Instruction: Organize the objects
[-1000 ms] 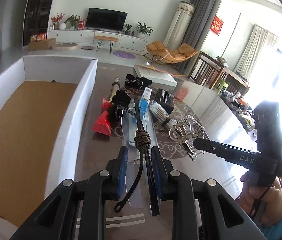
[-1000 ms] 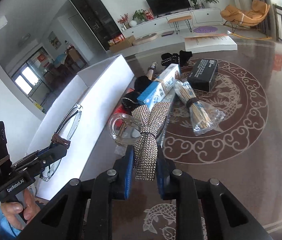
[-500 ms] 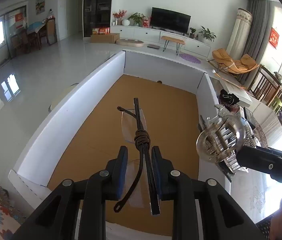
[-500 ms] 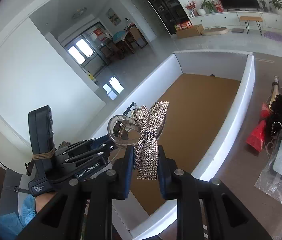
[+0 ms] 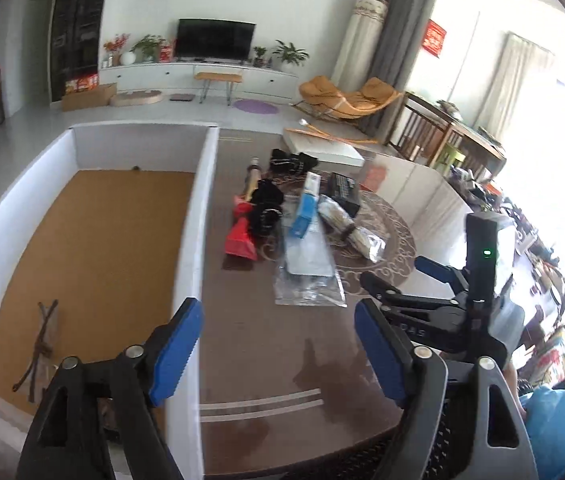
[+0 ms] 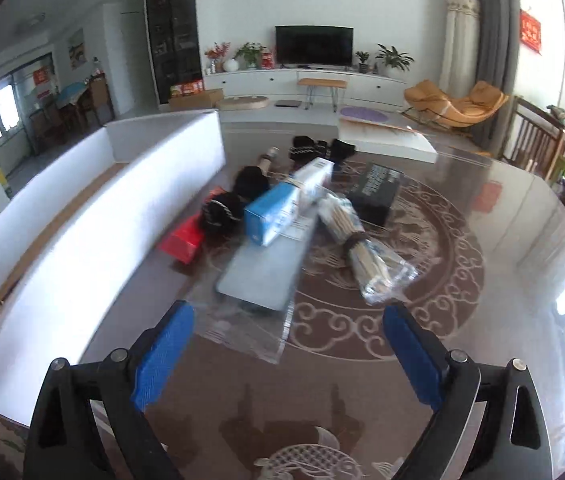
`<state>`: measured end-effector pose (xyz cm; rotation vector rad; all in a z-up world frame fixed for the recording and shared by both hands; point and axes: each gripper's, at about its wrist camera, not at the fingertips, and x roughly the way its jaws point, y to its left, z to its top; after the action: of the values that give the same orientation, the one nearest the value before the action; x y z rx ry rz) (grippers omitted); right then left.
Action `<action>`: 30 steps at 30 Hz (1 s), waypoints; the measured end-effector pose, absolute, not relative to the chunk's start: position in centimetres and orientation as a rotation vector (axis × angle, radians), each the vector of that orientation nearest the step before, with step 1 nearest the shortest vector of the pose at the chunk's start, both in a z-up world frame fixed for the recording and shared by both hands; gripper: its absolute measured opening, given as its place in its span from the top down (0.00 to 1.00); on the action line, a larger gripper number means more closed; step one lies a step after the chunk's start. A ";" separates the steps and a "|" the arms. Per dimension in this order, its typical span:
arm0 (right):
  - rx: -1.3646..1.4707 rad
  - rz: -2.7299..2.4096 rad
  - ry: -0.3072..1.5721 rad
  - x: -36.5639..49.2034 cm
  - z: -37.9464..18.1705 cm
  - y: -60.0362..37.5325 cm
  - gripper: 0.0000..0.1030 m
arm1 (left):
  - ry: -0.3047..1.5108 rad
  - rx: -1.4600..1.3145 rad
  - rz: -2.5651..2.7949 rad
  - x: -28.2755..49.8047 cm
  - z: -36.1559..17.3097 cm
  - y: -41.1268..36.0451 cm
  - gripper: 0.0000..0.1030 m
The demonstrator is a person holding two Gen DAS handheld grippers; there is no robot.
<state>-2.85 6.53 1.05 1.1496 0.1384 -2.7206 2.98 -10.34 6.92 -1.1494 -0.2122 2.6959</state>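
My left gripper (image 5: 278,348) is open and empty above the right wall of the white box (image 5: 196,216). The glasses (image 5: 40,344) lie on the box's brown floor near its front left. My right gripper (image 6: 284,354) is open and empty over the table; it also shows in the left wrist view (image 5: 390,276). On the table lie a red packet (image 6: 184,240), black hair ties (image 6: 222,208), a blue and white box (image 6: 282,208), a flat grey pack in clear plastic (image 6: 258,276), a bag of wooden sticks (image 6: 366,248) and a black box (image 6: 376,192). The rhinestone bow clip is not in view.
The dark glass table (image 6: 522,240) has a round scroll pattern. A white flat box (image 6: 386,140) lies at its far edge. Black items (image 6: 318,148) lie near it. Wooden chairs (image 6: 534,140) stand to the right.
Both grippers have opened and let go. The glasses now lie in the box. The bow clip has left the right gripper. Both grippers have swung right, from over the box toward the table.
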 end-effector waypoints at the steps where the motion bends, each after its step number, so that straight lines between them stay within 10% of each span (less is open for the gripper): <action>1: 1.195 -2.754 0.145 -2.9 0.1 8.0 0.07 | -0.162 -1.137 2.673 2.8 6.4 -8.3 0.12; 12: 1.364 -2.866 0.080 -2.4 -4.2 15.4 0.07 | -0.082 -1.437 2.654 -2.9 -5.6 -2.5 0.11; 30: 1.501 -2.854 -0.056 -2.6 -5.9 16.8 0.00 | 0.032 -1.448 2.752 -7.2 -7.5 -2.2 0.00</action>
<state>-2.63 16.81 -5.85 1.5008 -0.0562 -2.8538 -7.21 -2.19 -7.46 -1.4483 0.0318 2.7523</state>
